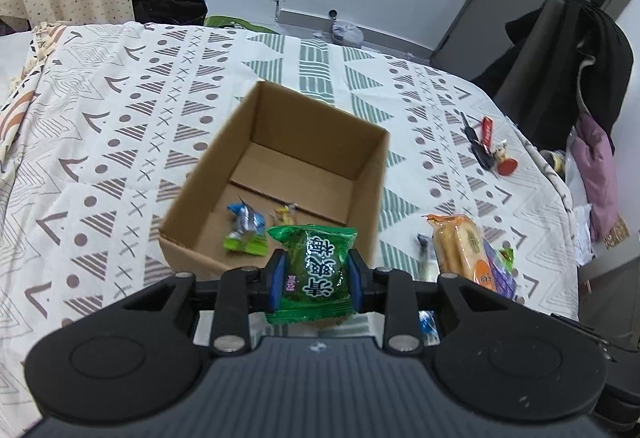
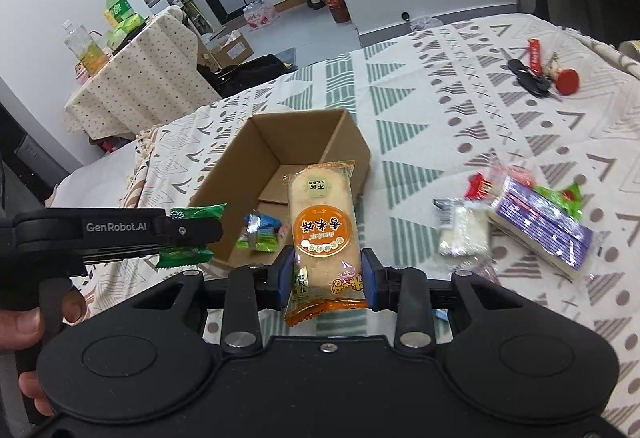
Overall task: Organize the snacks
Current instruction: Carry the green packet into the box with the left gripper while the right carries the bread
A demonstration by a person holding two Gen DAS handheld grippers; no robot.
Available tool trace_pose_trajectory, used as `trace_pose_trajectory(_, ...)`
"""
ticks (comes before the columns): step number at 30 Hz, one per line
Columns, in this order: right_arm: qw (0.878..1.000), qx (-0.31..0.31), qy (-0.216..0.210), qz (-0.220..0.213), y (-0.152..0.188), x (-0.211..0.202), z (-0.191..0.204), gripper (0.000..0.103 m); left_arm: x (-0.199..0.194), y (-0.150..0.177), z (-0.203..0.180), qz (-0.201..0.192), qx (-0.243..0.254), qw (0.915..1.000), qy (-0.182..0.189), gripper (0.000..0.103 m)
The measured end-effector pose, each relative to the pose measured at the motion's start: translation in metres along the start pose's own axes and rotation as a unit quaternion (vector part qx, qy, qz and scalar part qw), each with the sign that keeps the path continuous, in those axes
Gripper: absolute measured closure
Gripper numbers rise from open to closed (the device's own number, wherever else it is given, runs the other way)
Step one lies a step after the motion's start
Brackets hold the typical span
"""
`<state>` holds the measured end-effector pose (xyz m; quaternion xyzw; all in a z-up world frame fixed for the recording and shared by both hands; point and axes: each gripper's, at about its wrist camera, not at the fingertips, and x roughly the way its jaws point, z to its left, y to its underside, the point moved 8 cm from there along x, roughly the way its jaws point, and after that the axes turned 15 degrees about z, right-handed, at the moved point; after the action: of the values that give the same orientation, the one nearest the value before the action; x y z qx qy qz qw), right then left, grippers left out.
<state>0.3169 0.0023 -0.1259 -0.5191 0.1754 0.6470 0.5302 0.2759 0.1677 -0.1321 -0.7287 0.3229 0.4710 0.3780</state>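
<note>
An open brown cardboard box (image 1: 280, 173) sits on a table covered by a white cloth (image 1: 120, 109) printed with grey and green triangles, dots and crosses. The left gripper (image 1: 317, 280) clamps a glossy green snack packet (image 1: 316, 270) between its blue pads, just at the box's near wall. The right gripper (image 2: 327, 276) pinches a long clear-and-orange rice cracker packet (image 2: 322, 230), upright, in front of the box's right corner. On the box floor lie a crinkly blue-and-green sweet wrapper (image 1: 246, 232) and a small yellow sweet (image 1: 285, 213); the rest of the corrugated bottom, with one flap edge showing, is bare. Loose on the cloth to the right are a purple striped packet (image 2: 548, 230), a clear pack of white pieces (image 2: 464, 228), and small red and green wrappers beside them. Farther off lies a key bunch (image 2: 536, 71) with a red tag and round red charm. A hand (image 2: 24, 322) grips the left handle.
</note>
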Motion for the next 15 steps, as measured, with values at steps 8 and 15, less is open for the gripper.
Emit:
trace_pose_trajectory(8,1.0,-0.015,-0.003,0.002,-0.023,0.013,0.022,0.069,-0.003,-0.026,0.012,-0.008,-0.007,0.9999,-0.004,0.069)
trace_pose_trajectory(15,1.0,-0.017,-0.012,0.002,-0.038,0.023,0.039,0.069,-0.013,-0.04,0.029,-0.01,-0.021,0.9997,-0.005,0.066)
